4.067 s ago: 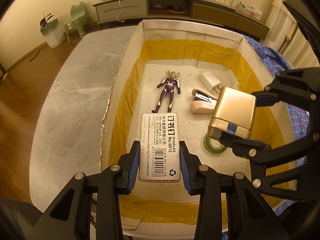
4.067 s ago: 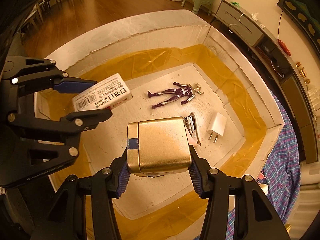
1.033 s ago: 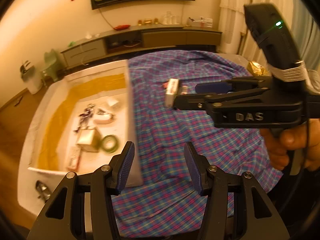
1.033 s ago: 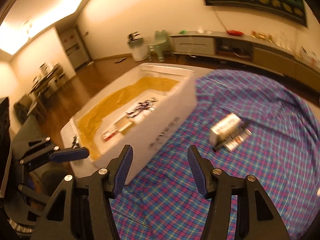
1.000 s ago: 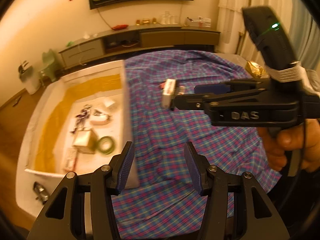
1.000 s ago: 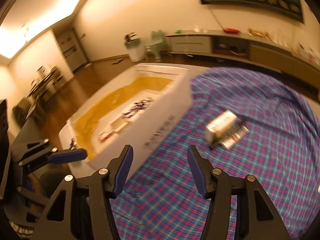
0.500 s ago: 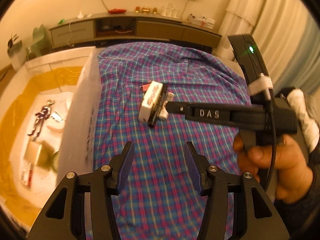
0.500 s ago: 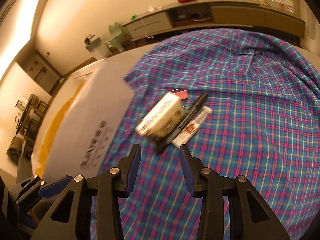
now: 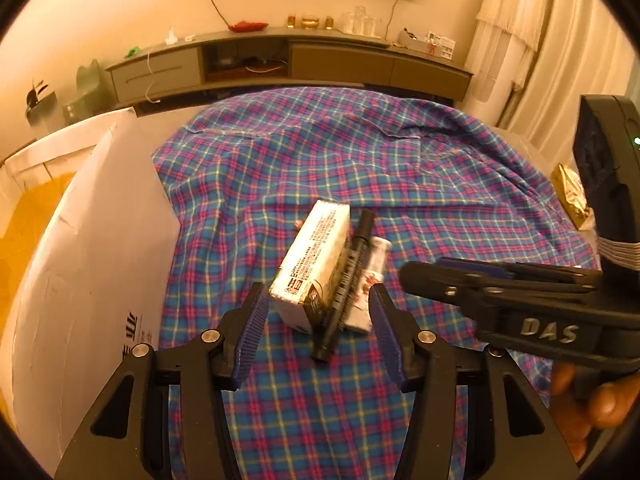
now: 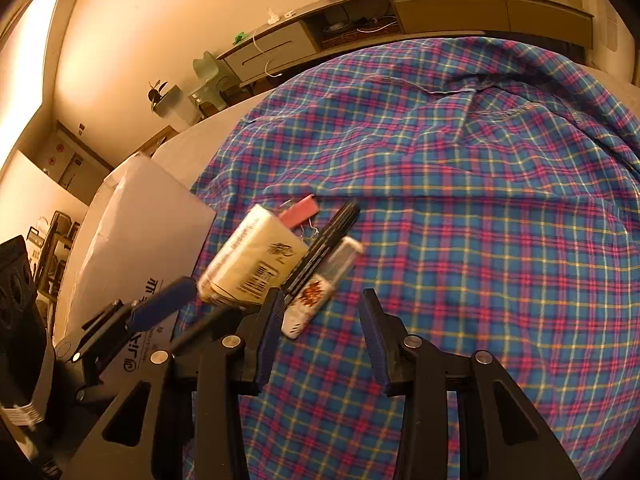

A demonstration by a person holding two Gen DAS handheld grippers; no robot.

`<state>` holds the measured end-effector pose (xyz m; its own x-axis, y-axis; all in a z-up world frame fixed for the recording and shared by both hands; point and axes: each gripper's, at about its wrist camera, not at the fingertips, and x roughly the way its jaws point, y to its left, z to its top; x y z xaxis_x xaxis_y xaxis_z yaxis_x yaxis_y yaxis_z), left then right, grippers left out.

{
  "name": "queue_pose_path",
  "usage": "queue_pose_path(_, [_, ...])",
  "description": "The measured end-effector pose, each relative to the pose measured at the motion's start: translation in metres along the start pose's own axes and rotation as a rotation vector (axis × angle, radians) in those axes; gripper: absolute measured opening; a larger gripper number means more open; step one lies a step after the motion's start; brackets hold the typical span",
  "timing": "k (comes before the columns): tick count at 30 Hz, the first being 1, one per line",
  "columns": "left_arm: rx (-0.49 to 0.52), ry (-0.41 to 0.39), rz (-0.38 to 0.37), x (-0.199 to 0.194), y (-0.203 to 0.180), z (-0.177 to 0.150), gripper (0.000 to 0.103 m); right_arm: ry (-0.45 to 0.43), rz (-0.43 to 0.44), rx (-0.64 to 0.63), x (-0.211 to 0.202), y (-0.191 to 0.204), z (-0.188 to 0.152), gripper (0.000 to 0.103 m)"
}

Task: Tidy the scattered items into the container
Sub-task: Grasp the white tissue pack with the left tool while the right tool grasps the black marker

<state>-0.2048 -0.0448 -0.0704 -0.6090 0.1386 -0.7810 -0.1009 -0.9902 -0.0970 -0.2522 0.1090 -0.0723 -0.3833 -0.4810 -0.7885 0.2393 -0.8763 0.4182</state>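
The left gripper (image 9: 316, 330) hovers wide open and empty, with the white carton (image 9: 310, 266), black marker (image 9: 346, 280) and small tube (image 9: 368, 280) just ahead between its fingers on the plaid cloth (image 9: 400, 184). The right gripper (image 10: 320, 338), also open and empty, has the tube just ahead by its left finger. The white box (image 9: 96, 264) stands left of both.

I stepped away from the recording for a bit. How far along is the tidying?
Partway. Nothing is in hand: the left gripper and right gripper are both open and empty. A cluster lies on the plaid cloth beside the white box: a cream carton, black marker, white tube and pink item. The box's contents are out of view.
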Motion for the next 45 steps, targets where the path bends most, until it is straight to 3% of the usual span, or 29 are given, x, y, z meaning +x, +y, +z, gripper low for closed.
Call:
queue_pose_path(4, [-0.047, -0.002, -0.055, 0.001, 0.015, 0.004, 0.055, -0.003, 0.012, 0.012, -0.001, -0.003, 0.002, 0.042])
queue_pose_path(10, [-0.095, 0.049, -0.225, 0.008, 0.019, 0.003, 0.055, -0.019, 0.042, 0.044, -0.005, -0.004, 0.003, 0.042])
queue_pose_path(16, [-0.073, -0.063, -0.117, -0.004, 0.011, 0.007, 0.058, -0.028, 0.060, 0.077, -0.008, -0.009, 0.002, 0.042])
queue_pose_path(22, [-0.074, -0.029, -0.118, 0.025, 0.006, 0.013, 0.059, -0.026, 0.061, 0.123, -0.007, -0.019, 0.000, 0.040])
queue_pose_path(23, [-0.080, -0.015, -0.106, 0.029, 0.008, 0.012, 0.051, -0.021, 0.070, 0.130, -0.007, -0.021, -0.001, 0.040])
queue_pose_path(24, [-0.097, 0.007, -0.108, 0.035, 0.011, 0.011, 0.026, -0.022, 0.067, 0.131, -0.007, -0.022, -0.001, 0.040])
queue_pose_path(31, [-0.207, 0.018, -0.109, 0.012, 0.033, -0.003, 0.023, 0.001, 0.077, 0.075, -0.003, -0.006, 0.001, 0.039])
queue_pose_path(34, [-0.223, 0.048, -0.095, -0.006, 0.039, -0.020, 0.023, 0.032, 0.039, 0.021, 0.008, 0.009, -0.002, 0.040])
queue_pose_path(38, [-0.234, 0.069, -0.092, -0.022, 0.042, -0.039, 0.023, 0.063, -0.075, -0.056, 0.027, 0.024, -0.005, 0.039])
queue_pose_path(40, [-0.239, 0.067, -0.095, -0.028, 0.045, -0.045, 0.023, 0.076, -0.118, -0.079, 0.036, 0.028, -0.004, 0.035])
queue_pose_path(45, [-0.257, 0.061, -0.112, -0.031, 0.052, -0.049, 0.024, 0.064, -0.139, -0.091, 0.038, 0.038, -0.001, 0.035])
